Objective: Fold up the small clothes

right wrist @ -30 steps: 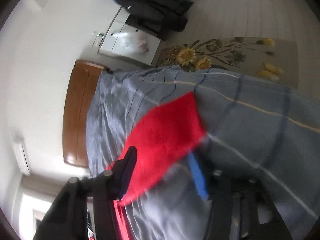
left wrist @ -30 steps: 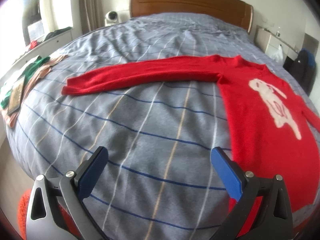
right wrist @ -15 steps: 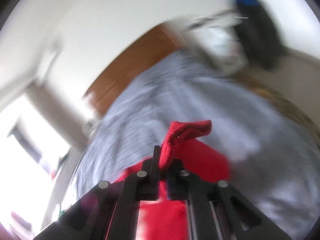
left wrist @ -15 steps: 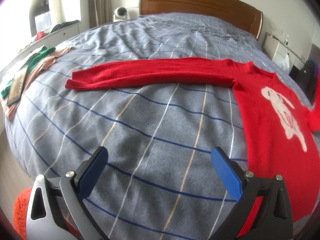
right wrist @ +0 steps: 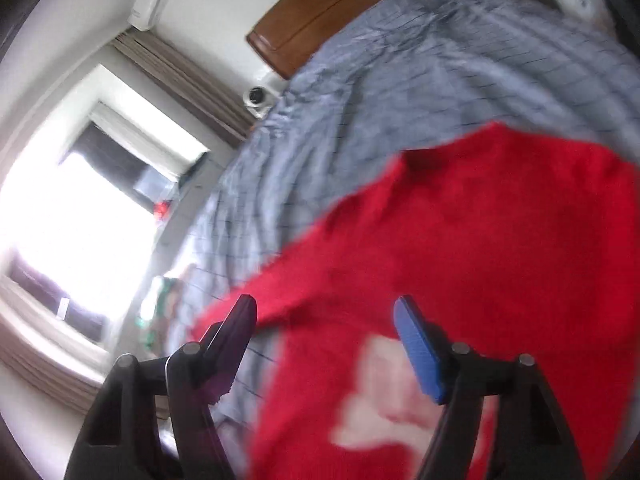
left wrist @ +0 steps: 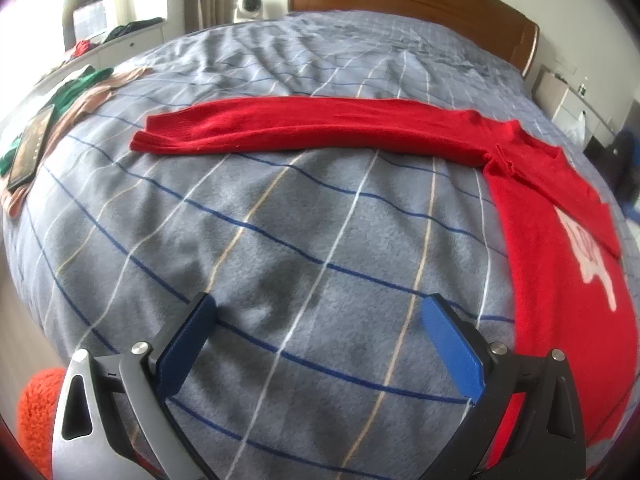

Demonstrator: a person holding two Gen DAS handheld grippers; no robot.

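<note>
A red sweater (left wrist: 560,264) with a white motif lies flat on the grey checked bedspread (left wrist: 304,216). Its left sleeve (left wrist: 304,128) stretches out straight to the left. Its other sleeve lies folded across the chest (left wrist: 576,196). My left gripper (left wrist: 320,344) is open and empty, low over the bedspread left of the sweater's body. In the right wrist view the sweater (right wrist: 500,240) fills the lower right, blurred. My right gripper (right wrist: 326,344) is open and empty just above the white motif (right wrist: 384,400).
A wooden headboard (left wrist: 420,4) stands at the far end of the bed. Green and beige clothes (left wrist: 76,92) and a dark flat device (left wrist: 30,148) lie at the bed's left edge. An orange knitted thing (left wrist: 34,412) sits at lower left. A nightstand (left wrist: 560,92) stands at right.
My right gripper was shut on the right sleeve's cuff half a second ago; it has let go and now stands open over the sweater's chest. The sleeve now lies across the body. My left gripper stays open.
</note>
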